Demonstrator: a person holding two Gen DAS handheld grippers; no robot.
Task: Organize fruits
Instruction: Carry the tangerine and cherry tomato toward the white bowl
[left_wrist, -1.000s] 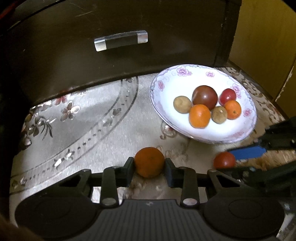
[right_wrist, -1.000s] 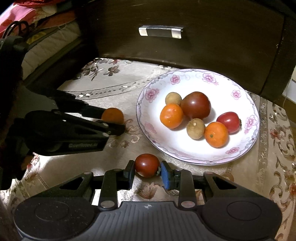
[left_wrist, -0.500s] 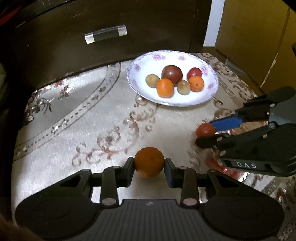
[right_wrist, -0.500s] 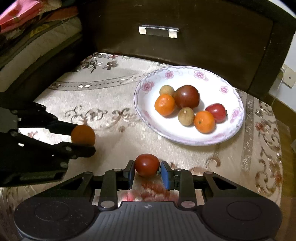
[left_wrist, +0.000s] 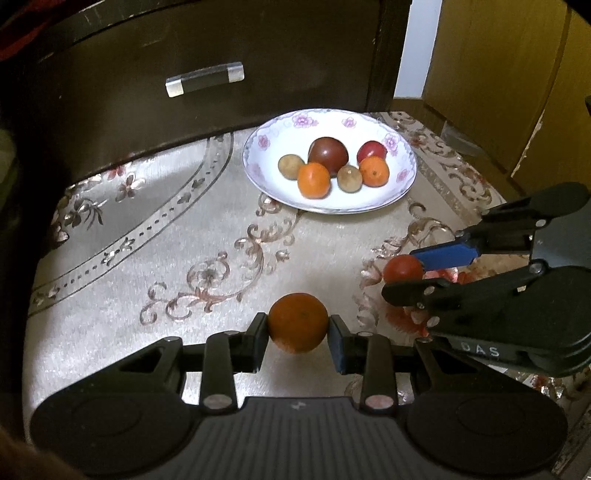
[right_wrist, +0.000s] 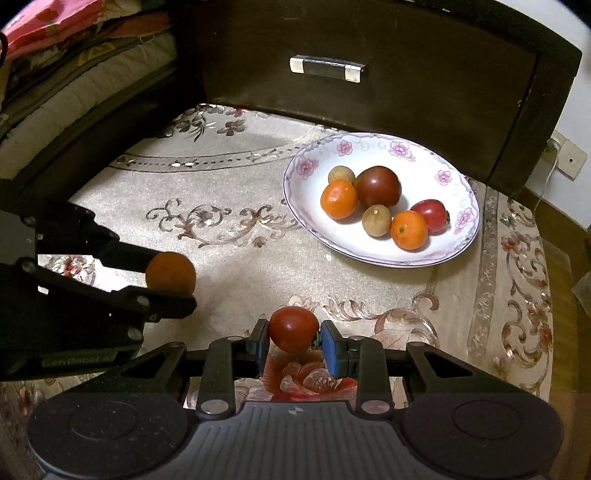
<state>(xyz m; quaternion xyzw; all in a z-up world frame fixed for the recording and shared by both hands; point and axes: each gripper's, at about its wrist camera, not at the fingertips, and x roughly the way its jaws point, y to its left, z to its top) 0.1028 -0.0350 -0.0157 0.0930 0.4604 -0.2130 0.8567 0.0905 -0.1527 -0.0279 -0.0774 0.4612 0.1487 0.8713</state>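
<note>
The left tool (left_wrist: 298, 326) is clenched on an orange (left_wrist: 297, 322) at the lower centre of its frame; the right tool (right_wrist: 294, 334) grips a small red tomato (right_wrist: 293, 328) the same way. The plate (right_wrist: 463, 242) lies at the upper right. Carry each fruit over the rim, lower it into a free gap, then release gently so that nothing rolls.

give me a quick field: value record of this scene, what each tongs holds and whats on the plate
left tongs: shut on orange
right tongs: shut on tomato
plate: white, pink flowers, on cloth ahead of both tongs
plate contents: six fruits, two orange, two red, two small brown
behind plate: dark drawer
held fruit position: both short of the plate, not yet over it
</note>
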